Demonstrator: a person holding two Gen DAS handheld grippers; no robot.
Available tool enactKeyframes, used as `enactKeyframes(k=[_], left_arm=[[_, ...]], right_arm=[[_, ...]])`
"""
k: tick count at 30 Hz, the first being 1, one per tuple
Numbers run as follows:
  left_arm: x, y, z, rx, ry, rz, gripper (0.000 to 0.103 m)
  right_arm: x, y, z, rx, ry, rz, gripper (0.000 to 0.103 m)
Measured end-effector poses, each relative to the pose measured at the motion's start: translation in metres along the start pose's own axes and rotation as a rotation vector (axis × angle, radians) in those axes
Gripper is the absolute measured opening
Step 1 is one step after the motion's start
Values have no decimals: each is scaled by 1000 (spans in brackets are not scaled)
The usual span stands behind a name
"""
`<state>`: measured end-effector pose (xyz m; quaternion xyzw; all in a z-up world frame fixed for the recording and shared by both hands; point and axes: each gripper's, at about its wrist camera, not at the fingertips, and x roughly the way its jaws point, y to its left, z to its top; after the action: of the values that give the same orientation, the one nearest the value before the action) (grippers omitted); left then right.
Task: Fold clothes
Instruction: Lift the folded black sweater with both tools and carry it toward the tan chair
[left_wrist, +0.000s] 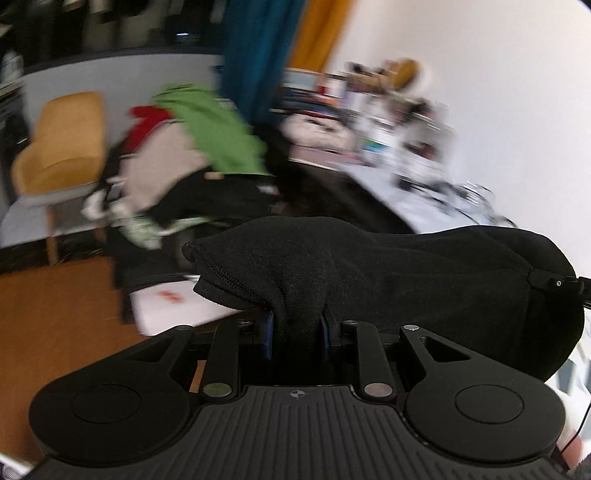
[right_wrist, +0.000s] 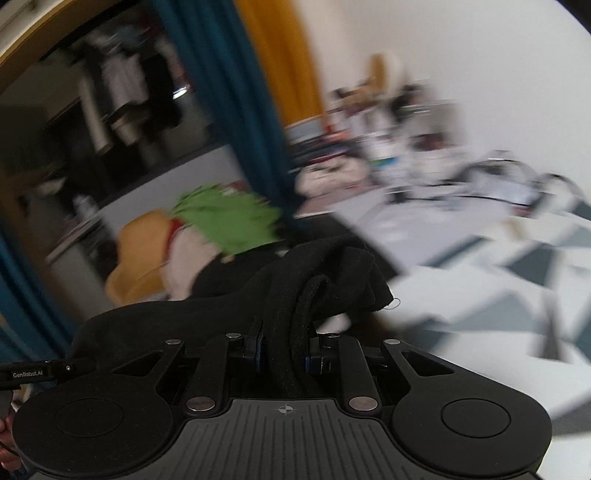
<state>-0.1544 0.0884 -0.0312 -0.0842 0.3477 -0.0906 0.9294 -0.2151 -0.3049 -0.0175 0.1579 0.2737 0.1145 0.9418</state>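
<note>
Black garment (left_wrist: 369, 266) hangs before a chair (left_wrist: 59, 147) heaped with clothes (left_wrist: 218, 133).

Black garment (left_wrist: 369, 273) blocks my view straight ahead at 12 o'clock. At 10 o'clock a clothes pile (left_wrist: 177, 166) and yellow chair (left_wrist: 62, 144) obstruct; bare floor (left_wrist: 55, 314) at 9 o'clock looks passable.

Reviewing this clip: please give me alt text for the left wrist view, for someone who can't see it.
The left hand-held gripper is clamped on a bunched black garment that stretches off to the right. Behind it, blurred, a pile of clothes topped by a green garment sits beside a yellow chair.
</note>
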Motion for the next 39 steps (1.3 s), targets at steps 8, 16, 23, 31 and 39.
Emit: enactKeyframes(k=[8,16,23,31,39], left_arm=[[-4,153,34,-101,-25,146,24],[14,252,62,-167,-21,254,24],[60,322,106,-197,-2,302,24],[110,392,191,-193,-16,362,24],[157,485,237,-258,-32,360,24]], right_arm=[[145,154,28,-105,125,128,17],[252,258,34,-178,208,212,17],[358,306,54,-158,241,261,17],[483,346,108,-144,226,323,17],[589,412,154,-199,214,351,17]])
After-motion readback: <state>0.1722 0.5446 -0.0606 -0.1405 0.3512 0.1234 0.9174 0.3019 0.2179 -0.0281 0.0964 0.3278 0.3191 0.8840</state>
